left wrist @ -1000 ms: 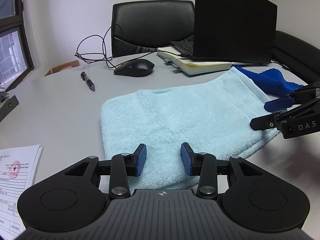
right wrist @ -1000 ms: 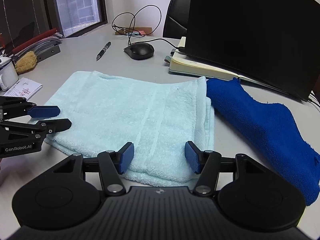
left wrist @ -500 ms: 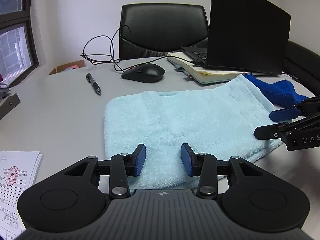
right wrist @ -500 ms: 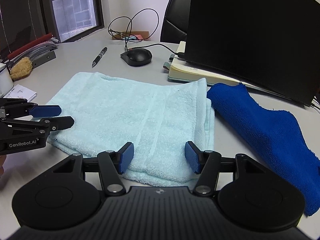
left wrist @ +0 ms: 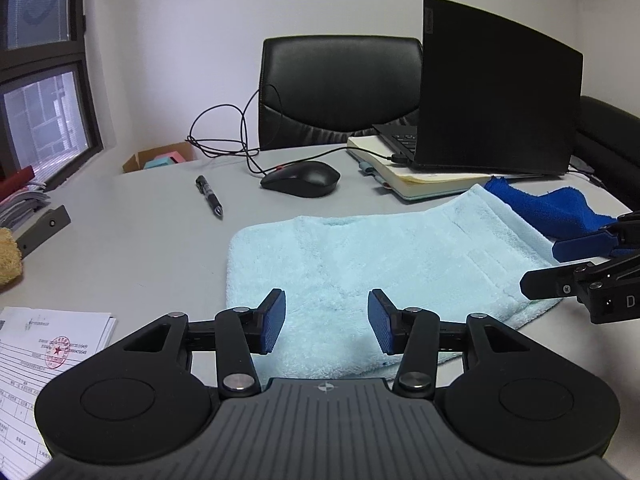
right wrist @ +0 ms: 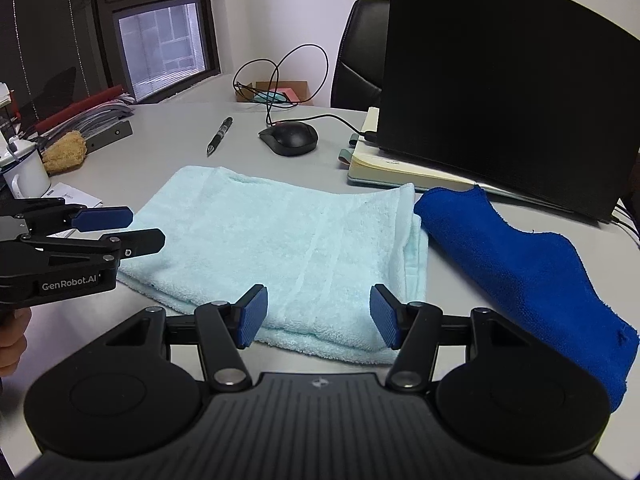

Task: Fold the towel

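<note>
- light blue towel (left wrist: 384, 264) lies flat on the grey bench (left wrist: 132, 232), already folded into layers; stacked edges show at its near and right sides in the right wrist view (right wrist: 288, 240)
- left tool (left wrist: 326, 322) spread wide, nothing between the pads, over the towel's near edge at its left end; whether it touches the cloth, can't tell
- right tool (right wrist: 314, 316) also spread, empty, over the near edge toward the towel's right end
- each tool shows in the other's view: left tool (right wrist: 122, 228) at the towel's left edge, right tool (left wrist: 560, 266) at the right edge
- dark blue cloth (right wrist: 532, 268) crumpled just right of the towel, touching its far right corner
- behind the towel: black mouse (left wrist: 300, 178) with looping cable, pen (left wrist: 209, 195), open laptop (left wrist: 496, 92) sitting on a notebook (left wrist: 420, 180)
- stamped paperwork (left wrist: 44, 360) near the left tool
- black chair (left wrist: 336, 88) beyond the bench
</note>
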`<state>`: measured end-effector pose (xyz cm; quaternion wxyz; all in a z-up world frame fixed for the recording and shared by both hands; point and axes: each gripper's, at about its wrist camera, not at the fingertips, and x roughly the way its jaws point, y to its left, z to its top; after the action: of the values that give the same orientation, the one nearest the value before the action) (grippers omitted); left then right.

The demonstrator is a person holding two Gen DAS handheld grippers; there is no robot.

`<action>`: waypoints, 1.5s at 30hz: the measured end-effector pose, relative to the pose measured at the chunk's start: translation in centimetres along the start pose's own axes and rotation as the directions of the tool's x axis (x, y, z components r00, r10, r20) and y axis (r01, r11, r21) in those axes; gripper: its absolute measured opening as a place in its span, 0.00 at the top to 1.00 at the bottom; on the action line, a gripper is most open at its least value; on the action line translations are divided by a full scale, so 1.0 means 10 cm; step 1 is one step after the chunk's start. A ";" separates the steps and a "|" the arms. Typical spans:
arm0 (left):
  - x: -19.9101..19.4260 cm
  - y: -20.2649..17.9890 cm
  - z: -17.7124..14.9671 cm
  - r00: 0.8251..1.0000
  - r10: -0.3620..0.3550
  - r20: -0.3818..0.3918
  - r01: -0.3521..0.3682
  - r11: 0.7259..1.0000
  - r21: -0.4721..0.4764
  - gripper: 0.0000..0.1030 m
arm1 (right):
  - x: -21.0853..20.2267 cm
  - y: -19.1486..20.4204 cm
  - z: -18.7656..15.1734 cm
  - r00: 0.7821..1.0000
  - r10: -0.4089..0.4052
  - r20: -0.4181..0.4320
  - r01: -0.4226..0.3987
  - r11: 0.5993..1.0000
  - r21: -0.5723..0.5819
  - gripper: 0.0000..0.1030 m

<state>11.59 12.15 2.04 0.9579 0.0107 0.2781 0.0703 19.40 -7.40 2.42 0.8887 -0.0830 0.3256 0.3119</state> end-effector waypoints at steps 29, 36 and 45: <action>-1.04 -0.64 -0.46 0.997 0.016 0.071 -0.010 0.996 -0.090 0.07 | -1.01 0.02 -0.66 0.994 -0.062 0.094 0.059 0.997 0.040 0.21; -1.15 -0.71 -0.52 0.997 0.033 0.067 -0.025 0.994 -0.109 0.00 | -1.18 0.05 -0.77 0.989 -0.077 0.126 0.073 0.997 0.040 0.10; -1.28 -0.84 -0.60 0.997 0.038 0.060 -0.034 0.997 -0.073 0.00 | -1.29 0.04 -0.91 0.986 -0.093 0.142 0.088 0.995 0.042 0.06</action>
<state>-1.21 1.97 3.30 0.9644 -0.0168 0.2456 0.0972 6.71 -16.73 3.47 0.9244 -0.0592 0.2622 0.2707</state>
